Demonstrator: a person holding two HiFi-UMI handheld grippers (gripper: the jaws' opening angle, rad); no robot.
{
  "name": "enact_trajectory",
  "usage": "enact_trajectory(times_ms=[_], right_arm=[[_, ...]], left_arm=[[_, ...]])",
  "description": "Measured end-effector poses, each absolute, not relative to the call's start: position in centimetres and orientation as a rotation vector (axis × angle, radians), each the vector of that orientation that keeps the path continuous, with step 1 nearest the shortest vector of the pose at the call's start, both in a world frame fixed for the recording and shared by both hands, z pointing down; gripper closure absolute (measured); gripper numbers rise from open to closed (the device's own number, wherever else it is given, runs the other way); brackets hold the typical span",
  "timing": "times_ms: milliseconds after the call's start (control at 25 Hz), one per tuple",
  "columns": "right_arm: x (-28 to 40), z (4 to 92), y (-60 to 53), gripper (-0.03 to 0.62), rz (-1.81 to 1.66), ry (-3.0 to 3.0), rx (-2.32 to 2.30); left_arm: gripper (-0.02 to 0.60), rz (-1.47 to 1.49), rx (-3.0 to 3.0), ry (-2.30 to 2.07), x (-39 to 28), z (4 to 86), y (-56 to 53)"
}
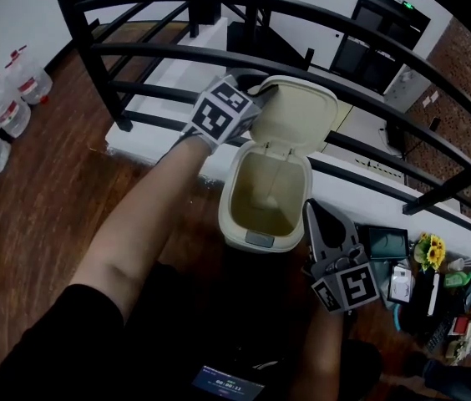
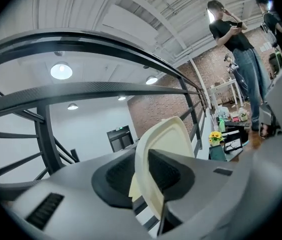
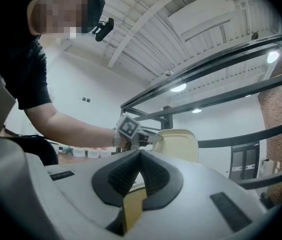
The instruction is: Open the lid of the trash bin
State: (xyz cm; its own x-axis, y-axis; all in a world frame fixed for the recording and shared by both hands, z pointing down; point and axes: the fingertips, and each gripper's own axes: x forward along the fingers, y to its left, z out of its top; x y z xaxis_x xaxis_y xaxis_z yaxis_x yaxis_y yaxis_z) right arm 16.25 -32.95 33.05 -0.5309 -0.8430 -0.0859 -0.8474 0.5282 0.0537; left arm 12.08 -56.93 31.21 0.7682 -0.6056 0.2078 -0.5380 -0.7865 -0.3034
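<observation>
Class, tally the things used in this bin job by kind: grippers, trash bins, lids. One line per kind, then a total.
grippers: 2 (left gripper, right gripper)
trash bin: 1
lid: 1
total: 4

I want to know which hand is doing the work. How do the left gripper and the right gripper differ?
The left gripper is up at the raised lid, while the right gripper sits low beside the bin. The left gripper's jaws clamp the lid's edge, whereas the right gripper's jaws are together, holding nothing. Both carry a marker cube.
</observation>
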Motion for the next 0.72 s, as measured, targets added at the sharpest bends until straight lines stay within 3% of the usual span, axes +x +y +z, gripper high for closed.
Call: enact_trajectory(times_ms=[720], right_arm=[[12.8,29.1,-26.7,0.592,0.212,2.714,-1.415]], left_arm=[[0.469,-0.576,-2.607,0.556,8.3,33.7,-41.9]])
